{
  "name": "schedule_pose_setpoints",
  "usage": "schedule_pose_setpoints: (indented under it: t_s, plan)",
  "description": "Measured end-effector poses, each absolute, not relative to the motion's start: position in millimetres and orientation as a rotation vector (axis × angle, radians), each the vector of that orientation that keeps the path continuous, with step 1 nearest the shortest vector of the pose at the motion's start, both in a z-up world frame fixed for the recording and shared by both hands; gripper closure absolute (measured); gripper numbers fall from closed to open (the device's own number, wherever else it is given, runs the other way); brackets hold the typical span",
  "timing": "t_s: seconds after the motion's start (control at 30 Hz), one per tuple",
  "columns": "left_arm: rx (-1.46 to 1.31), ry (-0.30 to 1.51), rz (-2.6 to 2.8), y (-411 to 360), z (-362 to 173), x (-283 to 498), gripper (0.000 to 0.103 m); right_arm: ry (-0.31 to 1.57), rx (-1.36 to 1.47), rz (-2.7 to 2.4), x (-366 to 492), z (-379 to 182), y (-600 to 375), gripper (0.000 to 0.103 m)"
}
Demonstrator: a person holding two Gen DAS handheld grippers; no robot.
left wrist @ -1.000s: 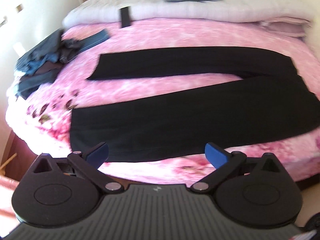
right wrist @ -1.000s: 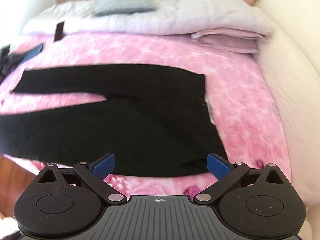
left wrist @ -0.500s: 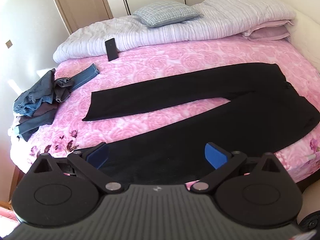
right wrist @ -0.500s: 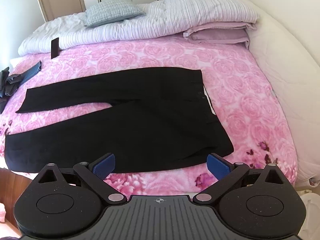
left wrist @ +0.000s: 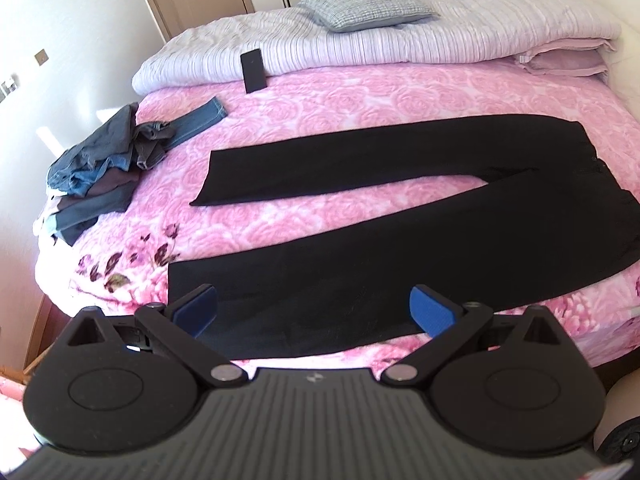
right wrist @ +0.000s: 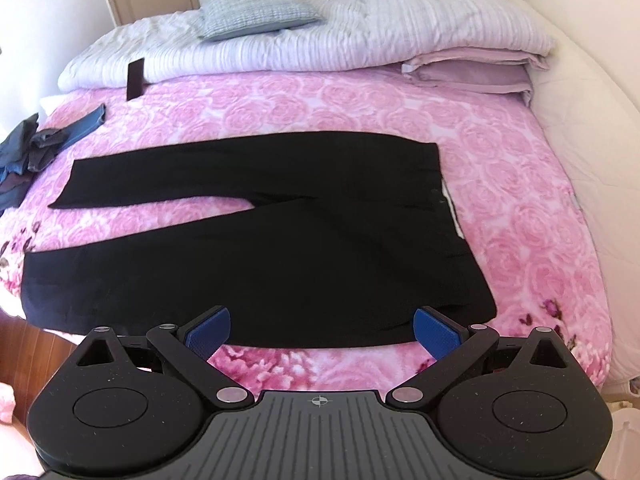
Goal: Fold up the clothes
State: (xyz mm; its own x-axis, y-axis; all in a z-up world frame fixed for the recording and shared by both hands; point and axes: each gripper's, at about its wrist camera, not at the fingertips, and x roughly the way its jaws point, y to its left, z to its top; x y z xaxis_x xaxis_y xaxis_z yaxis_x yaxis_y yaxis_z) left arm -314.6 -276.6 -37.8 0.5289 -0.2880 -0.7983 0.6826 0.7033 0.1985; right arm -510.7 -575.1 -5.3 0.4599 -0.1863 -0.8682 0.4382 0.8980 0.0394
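Note:
Black trousers (left wrist: 400, 248) (right wrist: 280, 248) lie flat on a pink rose-patterned bedspread (left wrist: 360, 96) (right wrist: 320, 100), legs spread in a V toward the left, waistband at the right. My left gripper (left wrist: 314, 308) hovers open above the near leg's hem end, with nothing between its blue pads. Over the near edge of the seat and waistband part, my right gripper (right wrist: 322, 330) is open too and holds nothing. Neither gripper touches the cloth.
A heap of blue and grey clothes (left wrist: 100, 168) (right wrist: 24, 148) sits at the bed's left edge. A dark phone (left wrist: 253, 70) (right wrist: 135, 79) leans on the rolled white duvet (left wrist: 360, 40), which carries a grey pillow (right wrist: 256, 16). Folded pink bedding (right wrist: 472, 72) lies at the back right.
Both grippers have drawn back and risen from the bed, so more of the trousers and room shows. Both stayed open and took hold of nothing.

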Motion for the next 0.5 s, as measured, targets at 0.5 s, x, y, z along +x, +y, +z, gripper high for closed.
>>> schedule_pose_setpoints:
  t_s: [0.5]
  plan:
    - [0.560,0.873,-0.567,-254,-54,-327,0.002,1.112,0.226,-0.303,-504,-34,-551,0.002]
